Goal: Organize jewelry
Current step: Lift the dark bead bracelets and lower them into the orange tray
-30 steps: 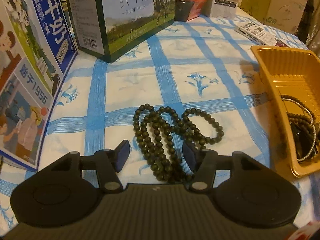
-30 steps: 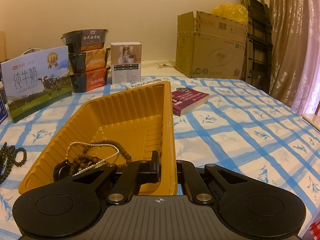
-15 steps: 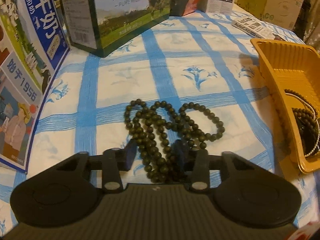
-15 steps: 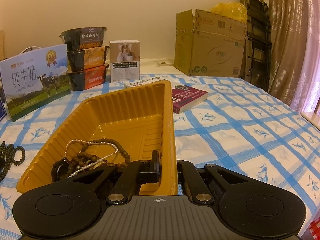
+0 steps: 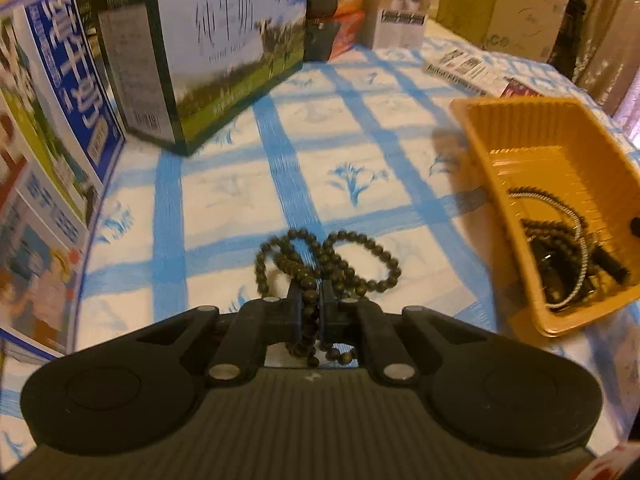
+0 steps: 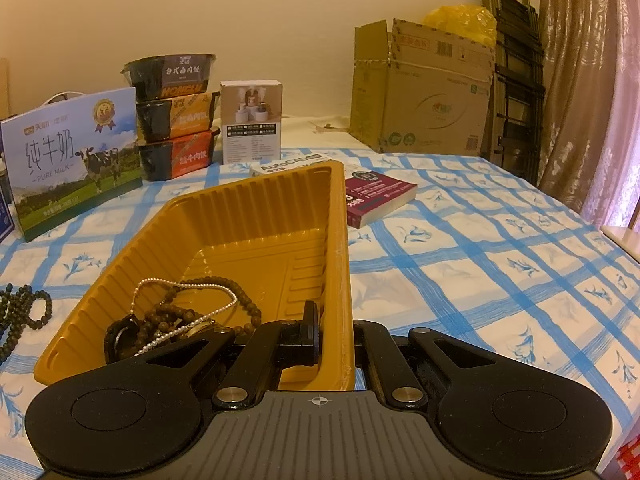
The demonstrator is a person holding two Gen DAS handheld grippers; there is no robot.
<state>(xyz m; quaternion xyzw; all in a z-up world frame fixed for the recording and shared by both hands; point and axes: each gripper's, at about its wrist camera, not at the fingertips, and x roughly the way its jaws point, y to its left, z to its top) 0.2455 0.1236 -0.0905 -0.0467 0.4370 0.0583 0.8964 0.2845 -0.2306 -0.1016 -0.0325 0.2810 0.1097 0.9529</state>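
Note:
A long strand of dark green beads (image 5: 360, 268) lies looped on the blue-checked cloth, and its near part hangs between the pads of my left gripper (image 5: 311, 300). The jaws are closing and pinch the strand. The same beads (image 6: 24, 312) show at the left edge of the right wrist view. A yellow ribbed tray (image 6: 256, 216) stands to the right of them, also visible as the tray (image 5: 560, 128) in the left wrist view. It holds brown beads and a pearl chain (image 6: 184, 316). My right gripper (image 6: 336, 320) is shut on the tray's near right wall, one finger inside and one outside.
Milk cartons (image 5: 224, 40) and a blue printed box (image 5: 60, 100) stand along the left and back. Stacked food bowls (image 6: 172, 116), a small white box (image 6: 250, 120), a purple book (image 6: 376, 196) and a cardboard box (image 6: 424, 92) sit behind the tray.
My left gripper's jaws have come together on the dark bead strand and risen a little, drawing the beads up. The right gripper and tray have stayed put.

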